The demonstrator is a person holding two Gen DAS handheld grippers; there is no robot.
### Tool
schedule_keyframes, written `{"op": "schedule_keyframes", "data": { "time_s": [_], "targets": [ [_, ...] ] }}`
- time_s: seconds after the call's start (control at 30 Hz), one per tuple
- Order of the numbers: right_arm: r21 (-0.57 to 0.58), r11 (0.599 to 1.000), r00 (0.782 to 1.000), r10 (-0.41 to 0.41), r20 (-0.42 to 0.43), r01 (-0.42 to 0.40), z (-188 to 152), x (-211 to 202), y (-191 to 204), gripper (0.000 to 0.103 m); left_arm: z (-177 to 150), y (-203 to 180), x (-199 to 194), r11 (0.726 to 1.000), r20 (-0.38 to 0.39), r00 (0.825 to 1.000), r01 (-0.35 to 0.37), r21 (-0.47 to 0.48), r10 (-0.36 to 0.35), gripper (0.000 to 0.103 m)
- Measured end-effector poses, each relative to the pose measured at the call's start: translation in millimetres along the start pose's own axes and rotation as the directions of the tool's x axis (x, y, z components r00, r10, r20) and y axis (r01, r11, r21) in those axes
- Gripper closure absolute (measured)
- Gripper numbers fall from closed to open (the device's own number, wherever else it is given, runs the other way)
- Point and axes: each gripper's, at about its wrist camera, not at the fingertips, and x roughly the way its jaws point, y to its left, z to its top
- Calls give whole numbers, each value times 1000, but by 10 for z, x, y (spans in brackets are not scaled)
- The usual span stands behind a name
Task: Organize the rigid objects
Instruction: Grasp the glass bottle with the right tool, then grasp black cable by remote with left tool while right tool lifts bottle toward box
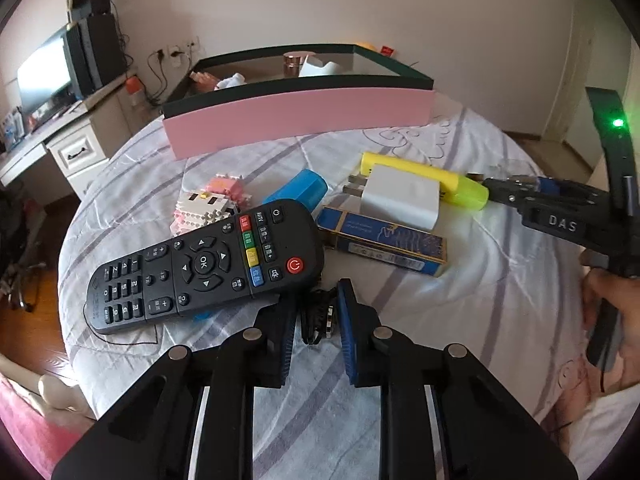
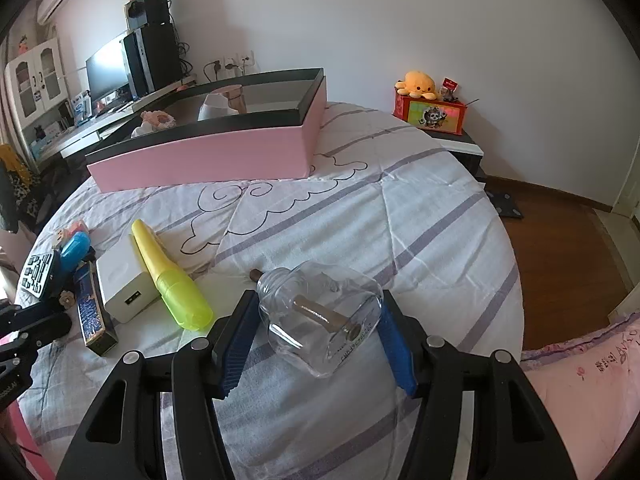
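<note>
The black remote control (image 1: 208, 268) carries a white "OK" at the centre of its ring pad and a red power button. The other gripper's black body reads "DAS" in the left wrist view. The left gripper (image 1: 318, 312) is clenched on a small black corded thing with a metal part (image 1: 320, 318), just in front of the remote on the bed (image 1: 460, 300). Only the right wrist view shows the right gripper (image 2: 316, 320) grasping a clear plastic bottle (image 2: 320, 316) with unreadable print, right of the yellow highlighter (image 2: 172, 280), and the yellow plush octopus (image 2: 416, 85). The pink open box (image 1: 300, 116) lies behind the remote.
</note>
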Motion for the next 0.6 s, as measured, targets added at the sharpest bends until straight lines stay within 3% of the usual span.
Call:
{"op": "schedule_keyframes", "data": {
  "time_s": [0.4, 0.6],
  "targets": [
    [-1, 998, 998, 56, -34, -56, -167, -264, 78, 44, -363, 24, -357, 997, -34, 998, 49, 61, -47, 84],
    [15, 999, 998, 47, -34, -46, -221, -317, 64, 44, -319, 80, -298, 998, -8, 998, 64, 20, -64, 82]
  ]
}}
